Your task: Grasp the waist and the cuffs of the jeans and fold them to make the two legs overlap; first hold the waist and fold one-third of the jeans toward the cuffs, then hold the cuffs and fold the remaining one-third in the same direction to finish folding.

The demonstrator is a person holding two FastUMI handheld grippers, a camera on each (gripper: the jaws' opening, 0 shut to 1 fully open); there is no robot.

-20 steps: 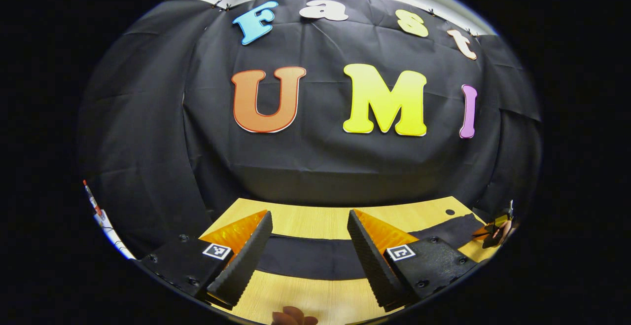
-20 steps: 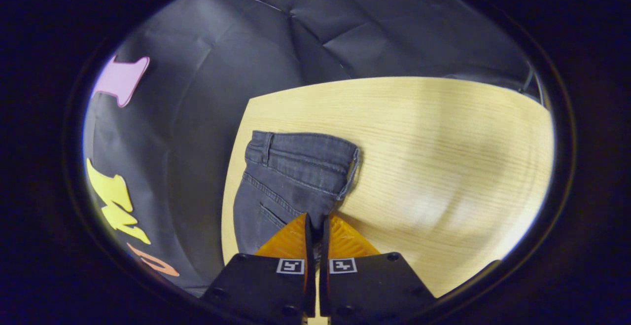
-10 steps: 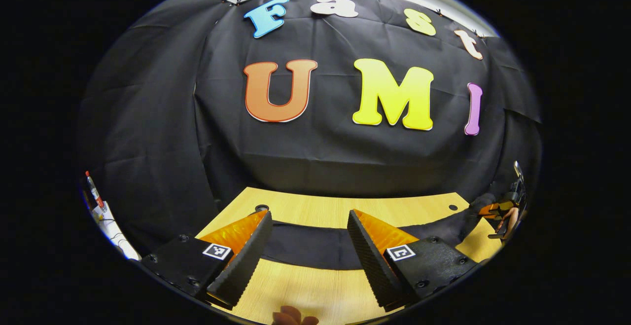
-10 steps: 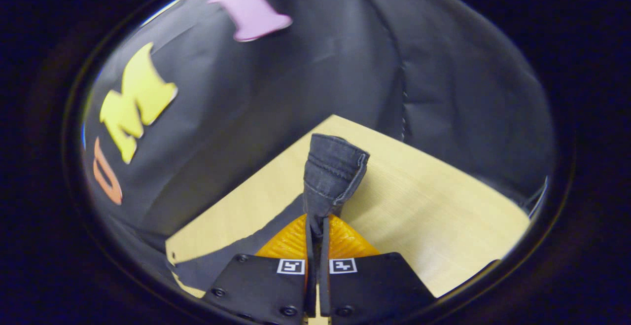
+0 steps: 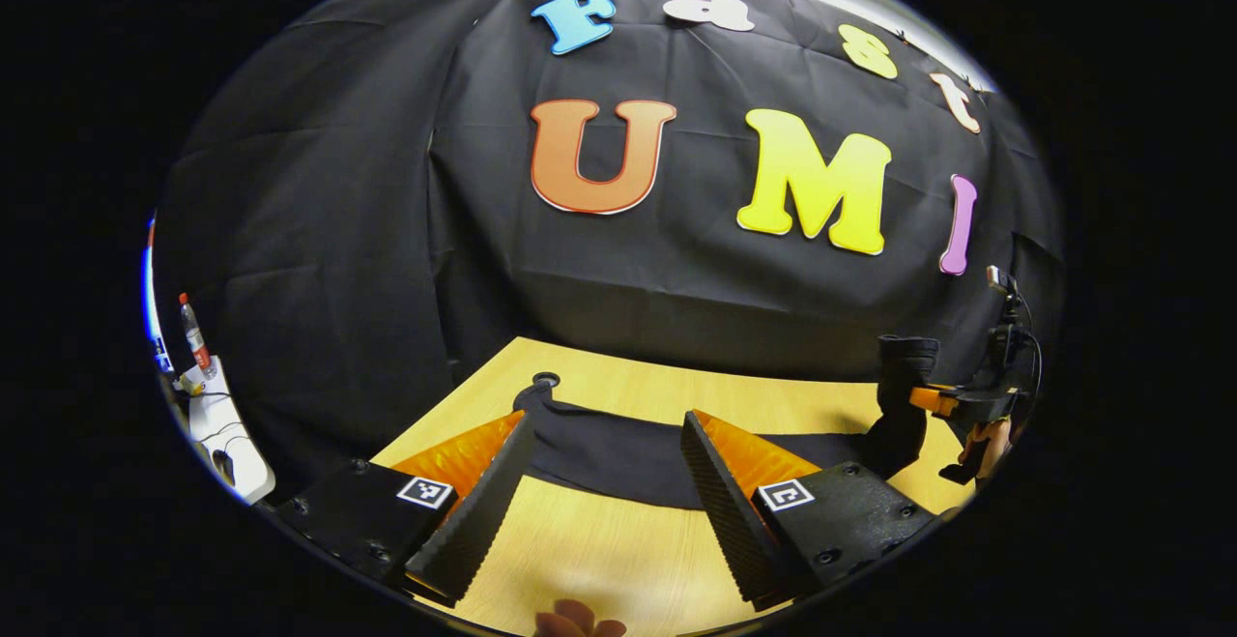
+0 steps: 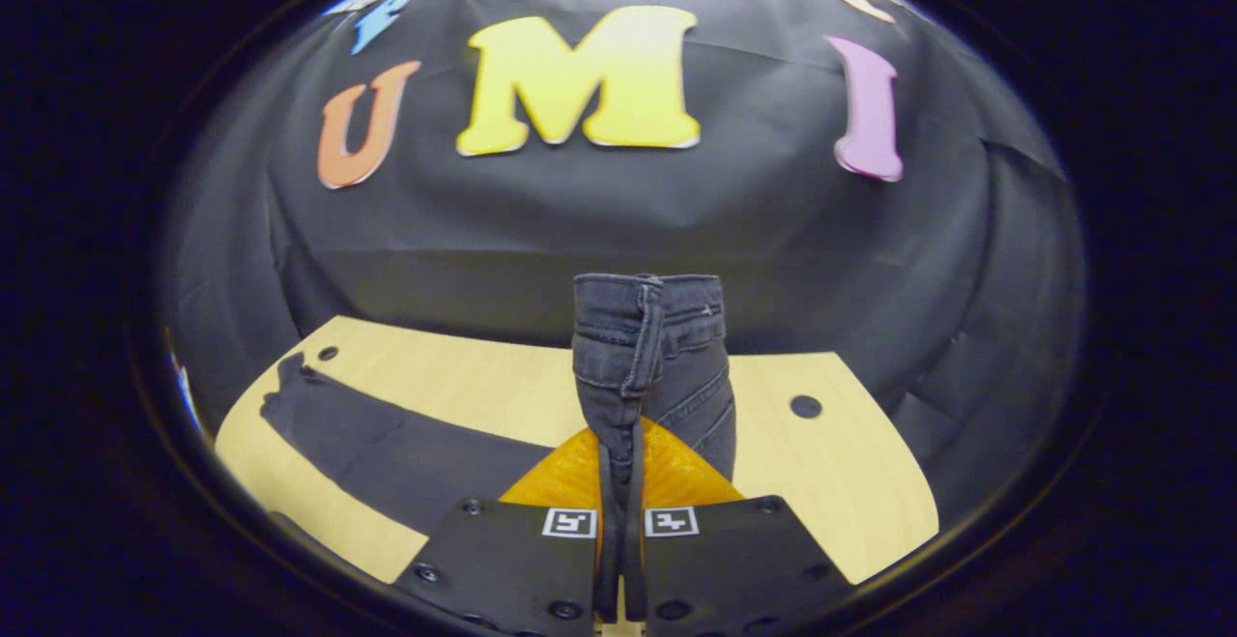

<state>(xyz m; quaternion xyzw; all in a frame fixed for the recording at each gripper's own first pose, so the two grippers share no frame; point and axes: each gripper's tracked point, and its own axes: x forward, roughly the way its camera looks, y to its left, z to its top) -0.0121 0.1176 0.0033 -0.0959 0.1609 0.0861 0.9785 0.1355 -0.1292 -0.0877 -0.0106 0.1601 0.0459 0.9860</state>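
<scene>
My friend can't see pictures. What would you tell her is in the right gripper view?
The right gripper has its jaws shut on the waist of dark jeans, holding it up off a light wooden table. The legs trail flat across the table to the left, with the booth's black cloth wall behind.

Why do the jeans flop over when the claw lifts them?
The jeans are probably soft, not stiff: the waist held in the right claw bunches upright while the legs trail flat along the table. They look fairly heavy, sagging below the grip.
</scene>
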